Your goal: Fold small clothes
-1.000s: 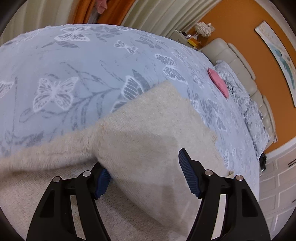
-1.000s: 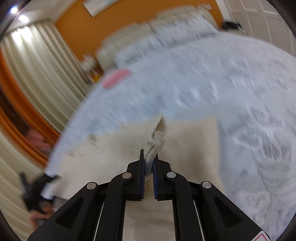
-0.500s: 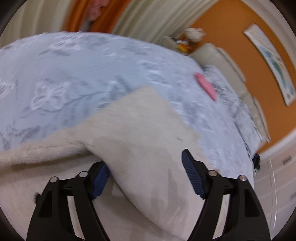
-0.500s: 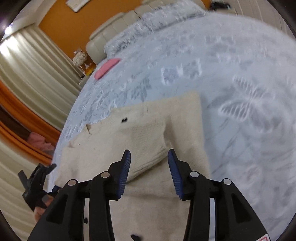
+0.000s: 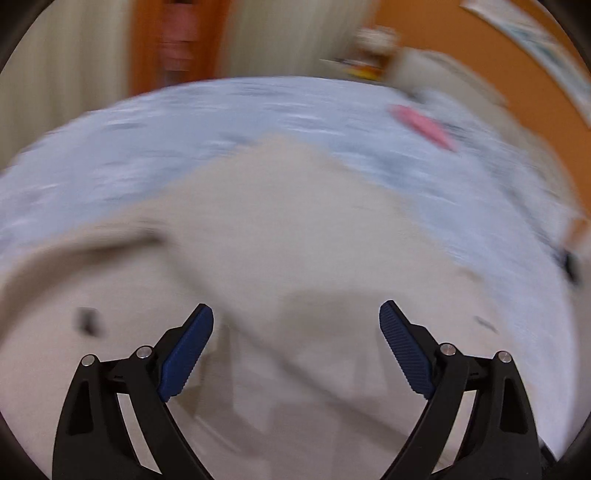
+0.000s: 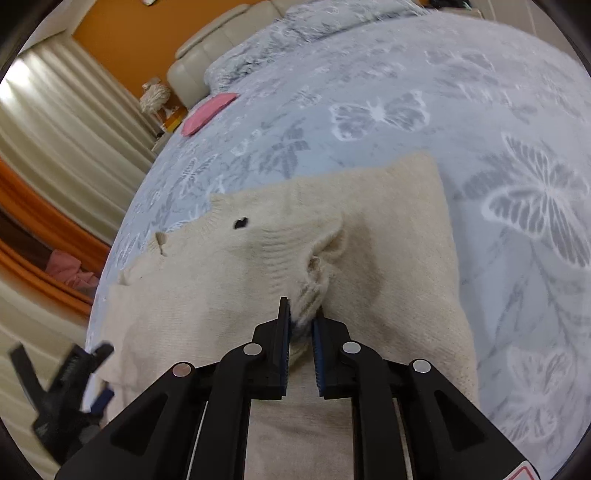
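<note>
The cream knitted sweater lies spread on a pale blue bedspread printed with butterflies, one sleeve folded across its body. The right gripper points steeply down at the garment from close above, its jaws narrow and closing, with a bunched ribbed cuff of the sweater pinched between the blue pads. The left gripper also tilts downward over the same sweater; its view is smeared with motion blur. Its jaws stand wide and are opening, with the cream fabric lying below and between the blue pads, neither pad pressing on it. In the right wrist view the left gripper shows at the lower left edge, beside the sweater's far side. A pink folded cloth rests well apart, near the pillows at the headboard.
</note>
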Demonstrator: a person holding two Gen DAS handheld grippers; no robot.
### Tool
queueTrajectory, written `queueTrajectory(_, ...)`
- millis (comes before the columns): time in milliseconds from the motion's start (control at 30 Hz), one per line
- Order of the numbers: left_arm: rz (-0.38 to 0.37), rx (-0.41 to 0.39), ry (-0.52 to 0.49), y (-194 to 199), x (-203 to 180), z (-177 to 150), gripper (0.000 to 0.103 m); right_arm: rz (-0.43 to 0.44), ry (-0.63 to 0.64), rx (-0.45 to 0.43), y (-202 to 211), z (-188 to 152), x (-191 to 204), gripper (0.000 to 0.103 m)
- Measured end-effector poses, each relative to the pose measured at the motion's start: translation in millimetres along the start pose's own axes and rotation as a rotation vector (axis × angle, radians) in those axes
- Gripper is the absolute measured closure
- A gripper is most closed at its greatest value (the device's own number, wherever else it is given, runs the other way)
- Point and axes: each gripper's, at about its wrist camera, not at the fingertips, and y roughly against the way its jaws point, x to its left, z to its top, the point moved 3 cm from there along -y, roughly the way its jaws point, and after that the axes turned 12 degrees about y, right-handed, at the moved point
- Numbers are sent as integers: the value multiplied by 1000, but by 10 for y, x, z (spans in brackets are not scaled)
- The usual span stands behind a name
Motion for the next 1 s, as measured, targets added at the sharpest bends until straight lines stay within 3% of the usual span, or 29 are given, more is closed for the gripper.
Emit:
queueTrajectory(67,65,-29,71,-60,165,178,14,23,-25,-1,-8,-14,-43,92)
queueTrajectory(133,36,-45,122,-34,255,304,14,33,-19,-11,10,-9,-29,93)
queueTrajectory(233,-231,-32,105,177,50,330,11,95,4,-43,109,55,99,94)
queueTrajectory(333,-603,125,-139,421,-503,22,9,193,35,-64,253,191,335,94)
queueTrajectory(400,-718,195,-307,561,-744,-233,9,261,51,-59,308,277,477,94)
queueTrajectory(433,-754,186,-421,668,-854,-405,9,288,65,-56,333,313,558,94)
queueTrajectory(533,-769,117,-566,787,-959,-645,9,342,134,-31,404,417,831,94)
queueTrajectory(667,-792,194,-584,704,-1007,-725,12,346,209,16,382,445,1070,94)
queueTrajectory(700,-803,211,-588,665,-1030,-716,24,355,216,25,369,445,1120,94)
queueTrajectory(733,-814,229,-592,642,-1027,-761,47,369,220,32,360,439,1165,94)
queueTrajectory(767,-808,259,-587,580,-1041,-750,61,377,222,36,348,427,1186,93)
queueTrajectory(800,-807,287,-564,518,-1015,-713,84,383,226,43,341,416,1218,92)
queueTrajectory(833,-816,309,-532,485,-1011,-678,97,379,234,49,342,394,1243,90)
queueTrajectory(900,-797,293,-395,435,-878,-470,97,317,261,22,408,347,1229,88)
queueTrajectory(933,-793,259,-316,443,-793,-285,97,263,278,-7,465,312,1188,79)
queueTrajectory(967,-800,228,-269,485,-731,-152,97,217,293,-23,494,279,1143,61)
queueTrajectory(1000,-807,189,-228,541,-675,-4,97,144,326,-39,502,241,1098,53)
